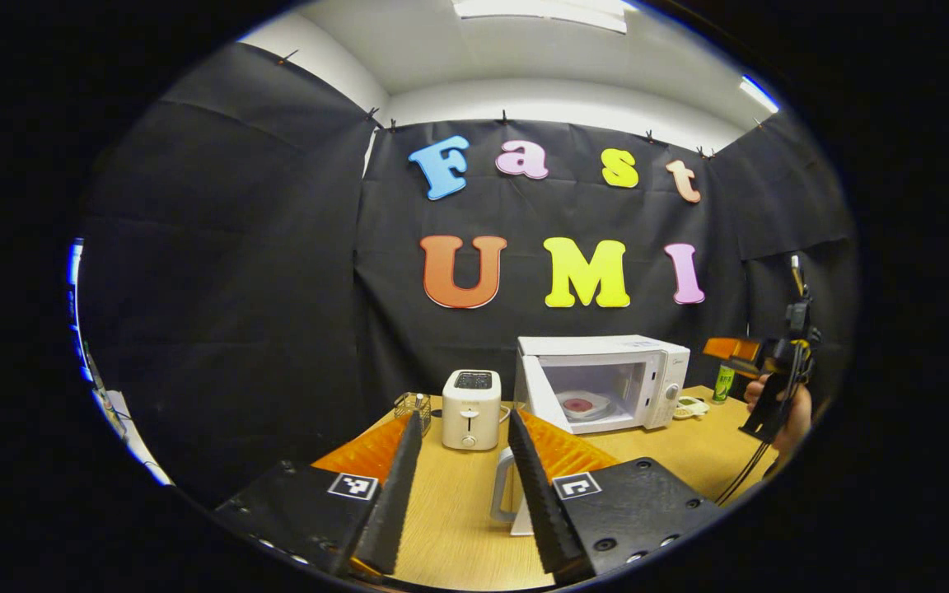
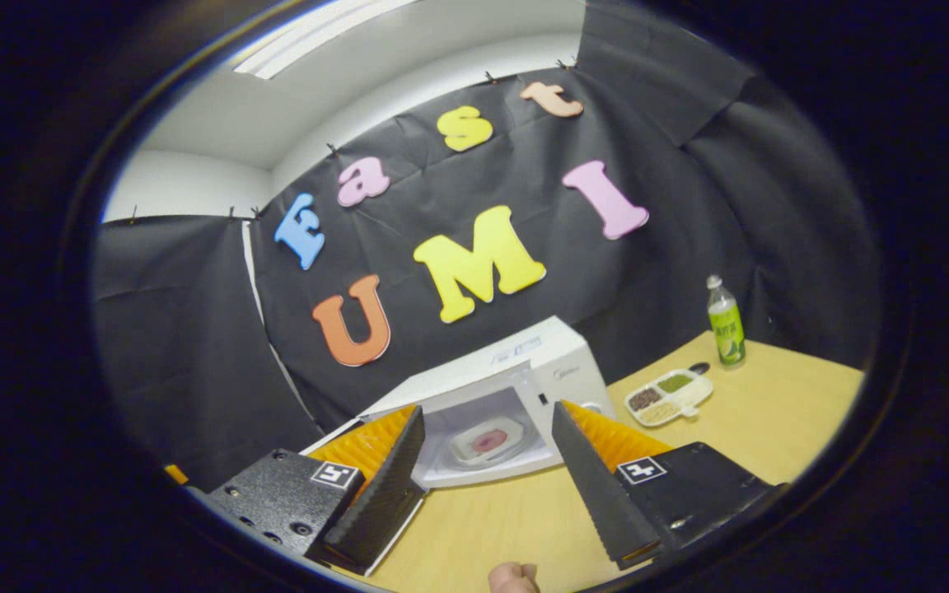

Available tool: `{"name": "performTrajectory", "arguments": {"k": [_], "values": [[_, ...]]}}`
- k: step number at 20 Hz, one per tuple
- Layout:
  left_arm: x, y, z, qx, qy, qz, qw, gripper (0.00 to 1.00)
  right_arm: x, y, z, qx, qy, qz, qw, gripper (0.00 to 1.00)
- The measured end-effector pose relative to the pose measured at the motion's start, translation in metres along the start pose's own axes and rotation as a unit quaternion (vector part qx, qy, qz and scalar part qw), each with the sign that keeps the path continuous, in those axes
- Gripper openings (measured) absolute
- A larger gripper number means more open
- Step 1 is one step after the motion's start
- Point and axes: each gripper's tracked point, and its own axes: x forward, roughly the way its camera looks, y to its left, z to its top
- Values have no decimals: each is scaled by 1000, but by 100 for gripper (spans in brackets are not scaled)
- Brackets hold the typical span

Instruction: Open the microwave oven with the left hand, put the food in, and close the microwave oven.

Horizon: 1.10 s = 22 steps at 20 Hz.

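Microwave oven (image 1: 602,383) stands open ahead of both tongs, food plate (image 1: 580,404) already inside; left tongs (image 1: 462,486) and right tongs (image 2: 487,478) released, empty. Closing step remains: left tongs must reach the door (image 1: 536,395) and swing it shut

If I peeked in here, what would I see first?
Probably the white microwave oven at the back of the wooden table, its door wide open and a plate of food already inside. A white toaster stands just to its left. Up close, the left hand-held gripper is open.
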Motion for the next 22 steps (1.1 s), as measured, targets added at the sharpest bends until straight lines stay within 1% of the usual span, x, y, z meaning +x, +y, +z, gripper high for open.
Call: {"name": "performTrajectory", "arguments": {"k": [1,2,3,4,5,6,7,8,11,14,18,20,22], "values": [[3,0,-4,-2,0,-2,1000,39,-14,-4,16,-18,-14,2,1000,99],[6,1,-7,-4,2,-8,1000,42,-29,-5,30,-36,-25,4,999,99],[13,0,-14,-8,7,-15,1000,20,-42,-9,43,-52,-38,5,998,99],[16,0,-22,-9,9,-22,1000,21,-57,-10,53,-64,-46,5,997,99],[19,-3,-26,-10,10,-35,999,9,-69,-9,62,-73,-56,9,996,99],[22,0,-31,-9,9,-37,999,9,-80,-7,68,-77,-60,14,995,99],[42,8,-40,-11,11,-29,999,0,-90,-5,75,-80,-67,21,994,99],[39,3,-54,-16,25,-45,999,0,-101,-4,79,-81,-67,25,994,99],[64,5,-75,-42,36,-75,996,0,-123,-7,88,-103,-58,20,993,99],[82,-4,-98,-65,45,-118,990,0,-139,-3,88,-117,-48,27,992,100],[95,-19,-115,-65,46,-158,984,0,-156,2,90,-119,-39,49,991,100],[92,-26,-122,-59,47,-169,983,0,-163,-3,93,-119,-38,46,991,100],[87,-46,-119,-59,43,-196,978,0,-167,-6,97,-119,-40,45,991,100]]}}
